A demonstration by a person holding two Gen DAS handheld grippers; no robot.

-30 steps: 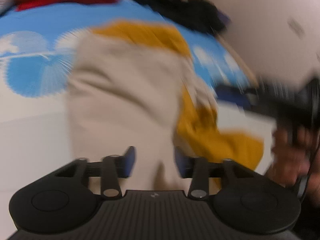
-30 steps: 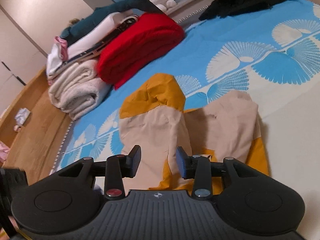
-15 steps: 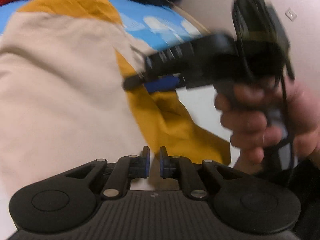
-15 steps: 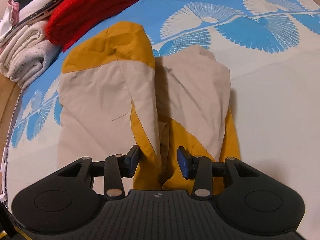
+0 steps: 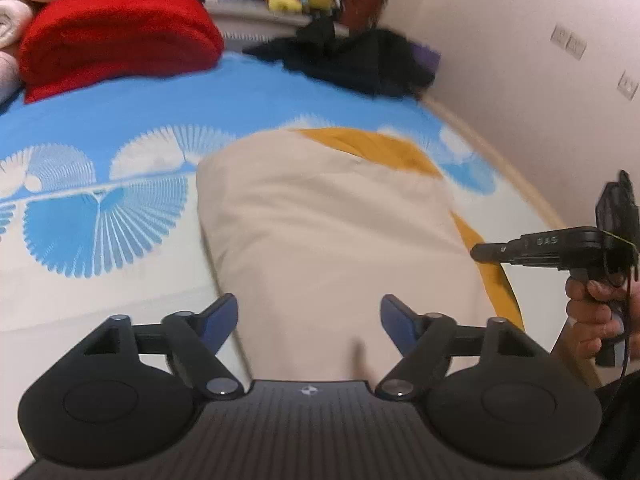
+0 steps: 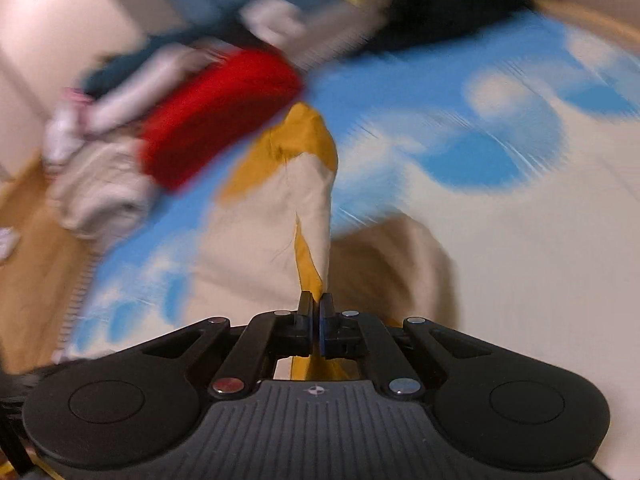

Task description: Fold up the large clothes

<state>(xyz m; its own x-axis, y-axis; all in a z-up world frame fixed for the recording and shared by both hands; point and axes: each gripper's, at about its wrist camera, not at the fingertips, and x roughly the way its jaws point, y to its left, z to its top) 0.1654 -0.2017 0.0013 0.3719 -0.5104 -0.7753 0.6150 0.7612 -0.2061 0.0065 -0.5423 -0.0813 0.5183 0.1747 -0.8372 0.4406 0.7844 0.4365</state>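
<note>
Bed (image 5: 120,120), blue fan-print sheet, cream wall; red blanket (image 5: 116,36) at its far end. Before us, the beige-and-mustard garment (image 5: 332,240) lies under our left gripper (image 5: 308,320), jaws opening, nothing pinched; our right gripper (image 6: 316,312) pinches its mustard edge

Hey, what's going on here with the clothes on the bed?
A person is folding a beige and mustard garment on a bed with a blue and white sheet. The right hand-held gripper is shut on a fold of the garment and lifts it off the bed. The left hand-held gripper has its jaws opening above the beige cloth, gripping nothing. A folded red blanket lies further back on the bed.
</note>
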